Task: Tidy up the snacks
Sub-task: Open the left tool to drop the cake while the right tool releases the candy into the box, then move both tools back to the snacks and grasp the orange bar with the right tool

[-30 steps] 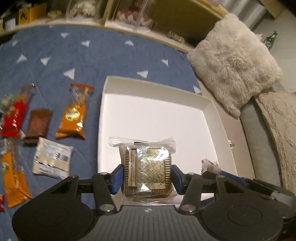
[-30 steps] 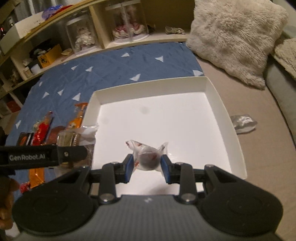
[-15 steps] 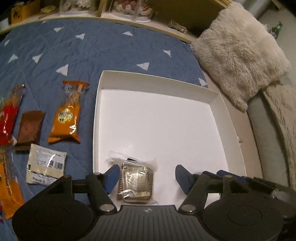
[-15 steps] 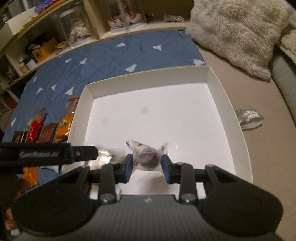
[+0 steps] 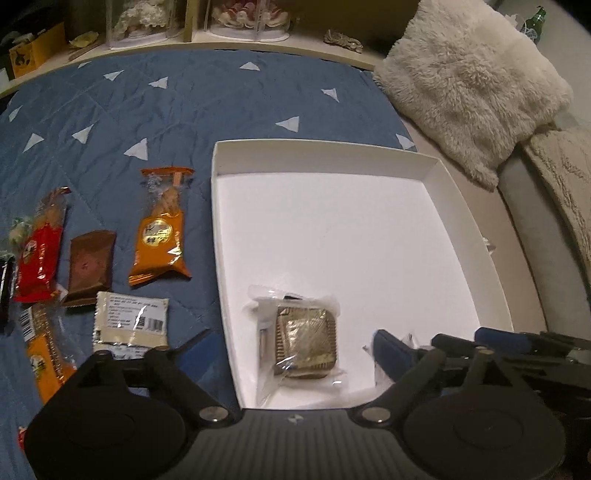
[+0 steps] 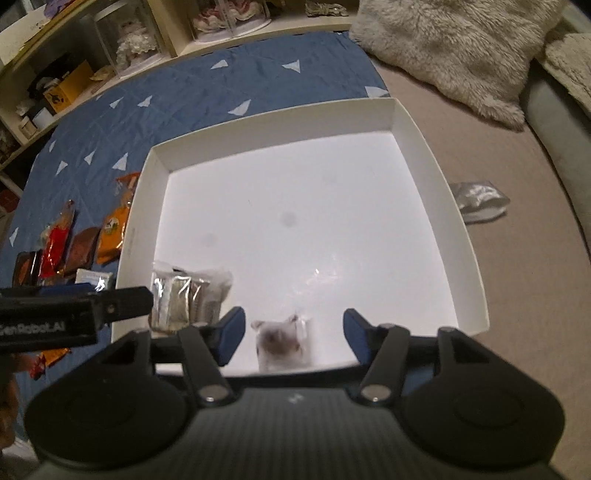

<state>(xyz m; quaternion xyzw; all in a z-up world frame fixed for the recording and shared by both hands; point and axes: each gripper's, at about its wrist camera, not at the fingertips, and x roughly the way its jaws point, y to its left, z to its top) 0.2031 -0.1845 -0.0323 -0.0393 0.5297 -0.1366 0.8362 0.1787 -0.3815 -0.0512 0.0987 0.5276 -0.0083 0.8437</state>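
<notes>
A white box (image 5: 332, 152) lies on the blue quilt; it also shows in the right wrist view (image 6: 436, 162). A clear-wrapped square cake (image 5: 304, 343) lies in its near left corner, seen too in the right wrist view (image 6: 184, 299). My left gripper (image 5: 291, 354) is open above it, empty. My right gripper (image 6: 293, 334) is open over the box's near edge. A small round wrapped sweet (image 6: 282, 341) sits between its jaws, blurred and untouched. Loose snacks lie left of the box: an orange pack (image 5: 160, 236), a brown bar (image 5: 90, 266), a red pack (image 5: 38, 251), a white packet (image 5: 131, 323).
A fluffy cream pillow (image 5: 469, 81) lies at the right rear. A shelf with clear cases (image 5: 236, 18) runs along the back. A silver wrapper (image 6: 478, 201) lies on the beige sheet right of the box. Another orange pack (image 5: 42, 354) lies at the near left.
Both grippers opened. The left let go of the square cake, which now lies in the box, and drew back. The right released the round sweet.
</notes>
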